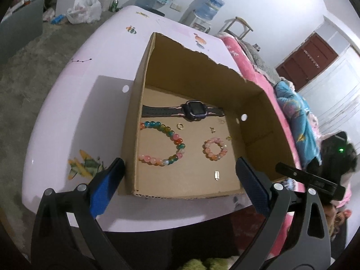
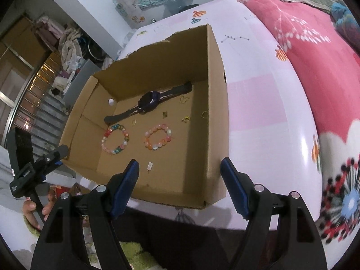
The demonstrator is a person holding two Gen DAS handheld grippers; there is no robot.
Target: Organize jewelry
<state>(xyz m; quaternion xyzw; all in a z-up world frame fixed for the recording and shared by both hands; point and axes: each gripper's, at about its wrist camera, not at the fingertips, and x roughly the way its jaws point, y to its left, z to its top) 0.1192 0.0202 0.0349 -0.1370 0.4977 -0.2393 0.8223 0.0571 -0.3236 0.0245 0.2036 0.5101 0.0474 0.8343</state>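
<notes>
An open cardboard box (image 1: pixel 198 67) (image 2: pixel 216 117) sits on a pale pink table (image 1: pixel 74 117) (image 2: pixel 265 117). Inside lie a dark watch (image 1: pixel 193 110) (image 2: pixel 148 102), a multicoloured bead bracelet (image 1: pixel 165 145) (image 2: pixel 115 138), a pink-orange bead bracelet (image 1: pixel 215 149) (image 2: pixel 158 136), a gold ring (image 1: pixel 180 126) (image 2: pixel 204 114), small gold charms (image 1: pixel 212 130) (image 2: pixel 186 118) and a silver clasp (image 1: pixel 217 176) (image 2: pixel 150 166). My left gripper (image 1: pixel 180 168) is open and empty over the box's near edge. My right gripper (image 2: pixel 180 168) is open and empty above the box's near right corner.
A pink floral blanket (image 2: pixel 319 51) lies on the bed to the right of the table. The right gripper also shows in the left wrist view (image 1: pixel 310 177). The left gripper shows at the left of the right wrist view (image 2: pixel 45 159). Clutter and bags (image 1: pixel 85 9) lie on the floor beyond the table.
</notes>
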